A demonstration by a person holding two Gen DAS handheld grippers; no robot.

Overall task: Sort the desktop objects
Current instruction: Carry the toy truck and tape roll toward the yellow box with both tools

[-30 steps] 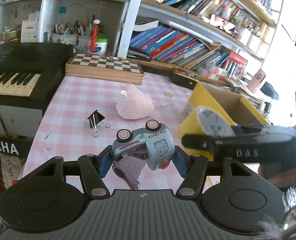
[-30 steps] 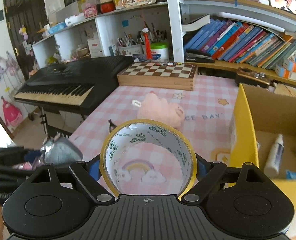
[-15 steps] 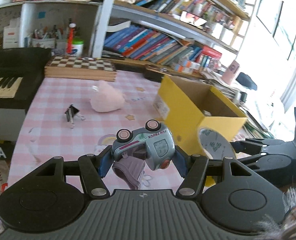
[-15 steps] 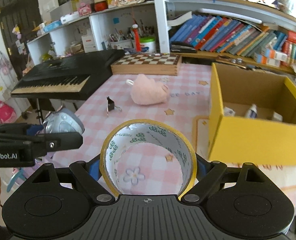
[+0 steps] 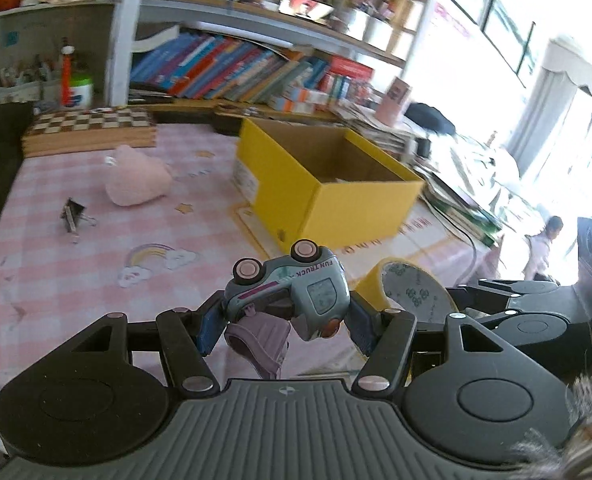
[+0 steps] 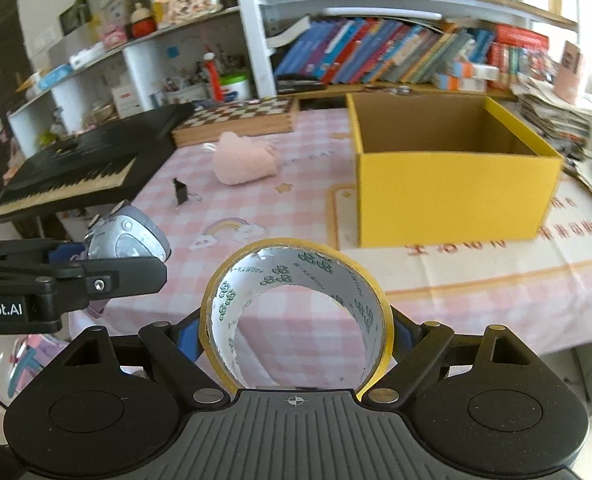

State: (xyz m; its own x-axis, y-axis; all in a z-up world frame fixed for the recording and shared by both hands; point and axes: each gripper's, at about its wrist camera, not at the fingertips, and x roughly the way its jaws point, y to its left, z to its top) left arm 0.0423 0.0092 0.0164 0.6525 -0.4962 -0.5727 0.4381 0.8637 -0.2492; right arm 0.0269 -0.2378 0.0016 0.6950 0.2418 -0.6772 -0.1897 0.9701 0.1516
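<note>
- Currently left gripper [image 5: 286,320] clamps toy truck [image 5: 292,294], right gripper [image 6: 296,332] clamps tape roll [image 6: 296,300], both in the air short of yellow box [image 6: 452,196].
- Left on table: pink plush [image 6: 244,158], binder clip [image 6: 181,192]; neither carried item dropped in yet.

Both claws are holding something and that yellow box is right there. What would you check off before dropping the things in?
1. Left gripper clamped on toy car: ok.
2. Right gripper clamped on tape roll: ok.
3. Yellow box open on top: ok.
4. Either load above the box opening: not ok, both are short of its near wall.
5. Room left inside the box: cannot tell, its floor is hidden.
6. Plush and binder clip clear of the way to the box: ok, both lie off to the left.
</note>
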